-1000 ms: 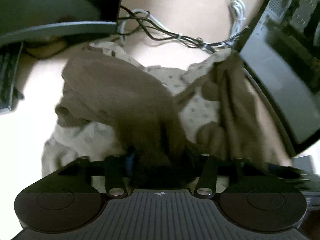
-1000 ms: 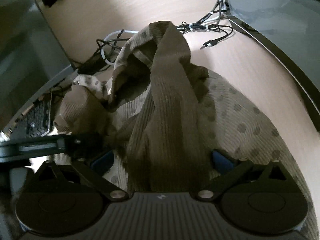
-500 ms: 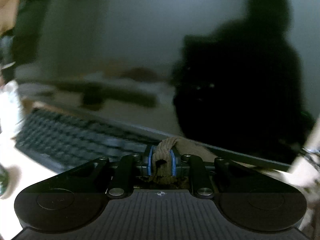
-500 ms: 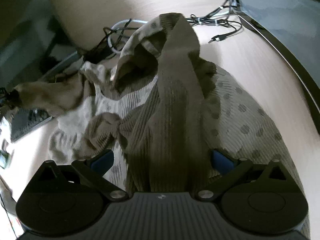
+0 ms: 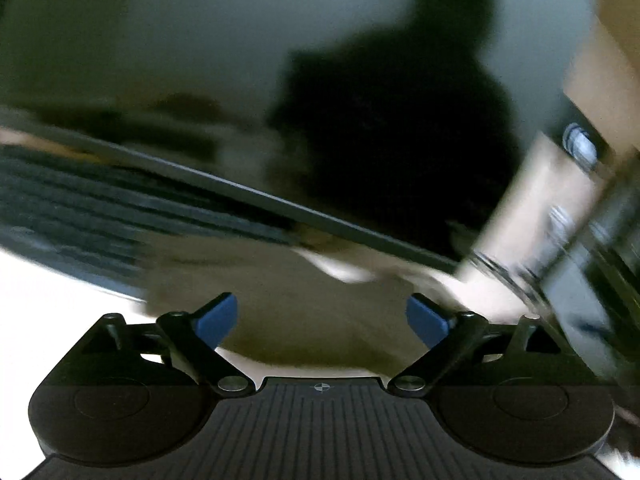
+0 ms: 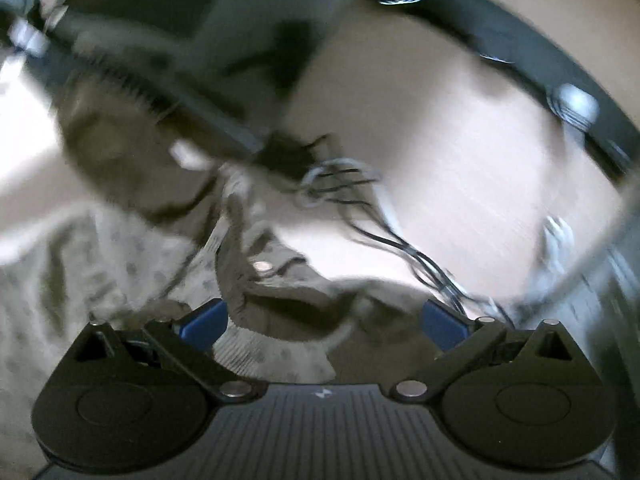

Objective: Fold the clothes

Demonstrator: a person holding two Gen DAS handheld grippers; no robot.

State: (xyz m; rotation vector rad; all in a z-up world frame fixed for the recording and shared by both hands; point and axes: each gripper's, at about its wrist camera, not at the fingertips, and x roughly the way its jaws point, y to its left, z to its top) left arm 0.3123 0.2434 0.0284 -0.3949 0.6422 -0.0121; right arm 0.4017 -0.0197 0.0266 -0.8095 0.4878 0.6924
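Left hand-held gripper [image 5: 322, 320]: I am holding it low and level with its two blue-padded fingers spread wide apart, gripping nothing; blurred tan cloth is lying beyond them.
Right hand-held gripper [image 6: 324, 320]: I am aiming it down at the garment, its two blue pads standing apart with cloth lying between them, unclamped.
Olive-brown ribbed, polka-dotted knit garment [image 6: 120, 264]: one, lying crumpled on the pale wooden counter [image 6: 460, 168], a round metal snap showing.
Dark flat monitor [image 5: 200, 72]: I am facing it; one black keyboard [image 5: 80, 224] is sitting below.
Tangle of thin black and white cables [image 6: 360, 200]: lying just beyond the garment.
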